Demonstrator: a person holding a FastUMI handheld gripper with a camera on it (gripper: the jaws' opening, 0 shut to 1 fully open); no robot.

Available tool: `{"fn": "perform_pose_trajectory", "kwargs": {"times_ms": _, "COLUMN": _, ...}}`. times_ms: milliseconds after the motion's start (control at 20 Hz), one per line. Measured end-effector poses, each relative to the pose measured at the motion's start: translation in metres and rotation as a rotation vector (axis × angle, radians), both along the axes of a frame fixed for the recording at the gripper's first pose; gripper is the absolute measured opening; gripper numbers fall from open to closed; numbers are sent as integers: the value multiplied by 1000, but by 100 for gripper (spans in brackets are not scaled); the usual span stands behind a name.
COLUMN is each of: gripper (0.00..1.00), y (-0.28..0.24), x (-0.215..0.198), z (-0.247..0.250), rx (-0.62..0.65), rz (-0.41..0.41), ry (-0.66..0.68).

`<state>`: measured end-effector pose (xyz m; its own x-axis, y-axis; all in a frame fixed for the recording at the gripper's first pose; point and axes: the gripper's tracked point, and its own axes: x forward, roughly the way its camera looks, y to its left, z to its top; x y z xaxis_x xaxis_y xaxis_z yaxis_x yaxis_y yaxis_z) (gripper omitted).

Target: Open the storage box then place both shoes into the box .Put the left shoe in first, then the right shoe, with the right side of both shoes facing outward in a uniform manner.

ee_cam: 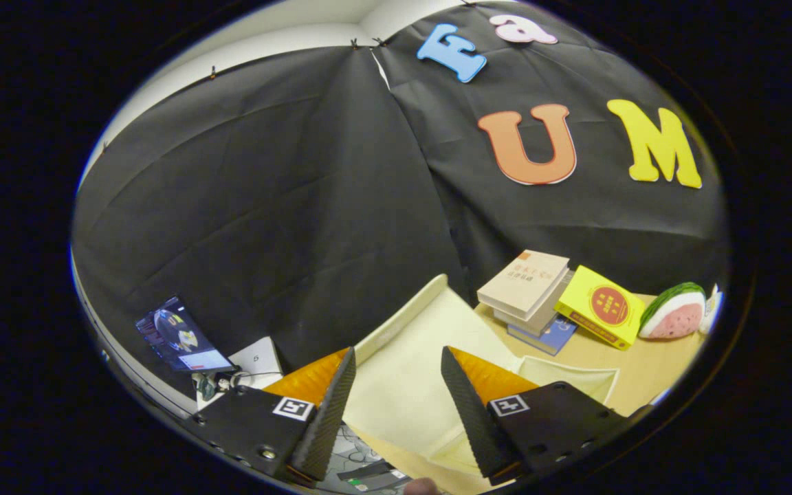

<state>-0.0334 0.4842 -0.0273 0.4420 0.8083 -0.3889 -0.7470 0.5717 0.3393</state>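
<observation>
Storage box (pixel 430 330): cream, on counter (pixel 650 364). Hand-held gripper (pixel 396 392) over it, fingers wide apart, holding nothing. Books (pixel 526 285) just beyond the box.

My gripper (pixel 396 405) hung with its fingers spread and nothing between them. Just ahead stood the raised cream flap of the storage box (pixel 410 344). Beyond the right finger, a stack of books (pixel 526 292), a yellow book (pixel 602 306) and a watermelon-slice toy (pixel 674 313) crowded the wooden tabletop (pixel 650 364).
</observation>
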Motion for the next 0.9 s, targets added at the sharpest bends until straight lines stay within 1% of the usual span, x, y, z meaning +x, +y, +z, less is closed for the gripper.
{"fn": "perform_pose_trajectory", "kwargs": {"times_ms": 50, "gripper": 83, "y": -2, "x": 3, "z": 2, "rx": 4, "rz": -7, "ry": -7}}
{"fn": "perform_pose_trajectory", "kwargs": {"times_ms": 150, "gripper": 83, "y": -15, "x": 11, "z": 8, "rx": 11, "rz": -47, "ry": -38}}
{"fn": "perform_pose_trajectory", "kwargs": {"times_ms": 250, "gripper": 90, "y": -52, "x": 25, "z": 10, "rx": -2, "rz": -136, "ry": -100}}
{"fn": "perform_pose_trajectory", "kwargs": {"times_ms": 300, "gripper": 94, "y": -67, "x": 28, "z": 12, "rx": -1, "rz": -164, "ry": -122}}
{"fn": "perform_pose_trajectory", "kwargs": {"times_ms": 450, "gripper": 95, "y": -114, "x": 35, "z": 12, "rx": -16, "rz": -237, "ry": -189}}
{"fn": "perform_pose_trajectory", "kwargs": {"times_ms": 600, "gripper": 96, "y": -179, "x": 43, "z": 7, "rx": -51, "rz": -291, "ry": -252}}
{"fn": "perform_pose_trajectory", "kwargs": {"times_ms": 700, "gripper": 96, "y": -232, "x": 55, "z": -2, "rx": -85, "rz": -348, "ry": -287}}
{"fn": "perform_pose_trajectory", "kwargs": {"times_ms": 800, "gripper": 96, "y": -282, "x": 56, "z": -15, "rx": -106, "rz": -399, "ry": -277}}
{"fn": "perform_pose_trajectory", "kwargs": {"times_ms": 900, "gripper": 96, "y": -339, "x": 63, "z": -35, "rx": -144, "rz": -479, "ry": -267}}
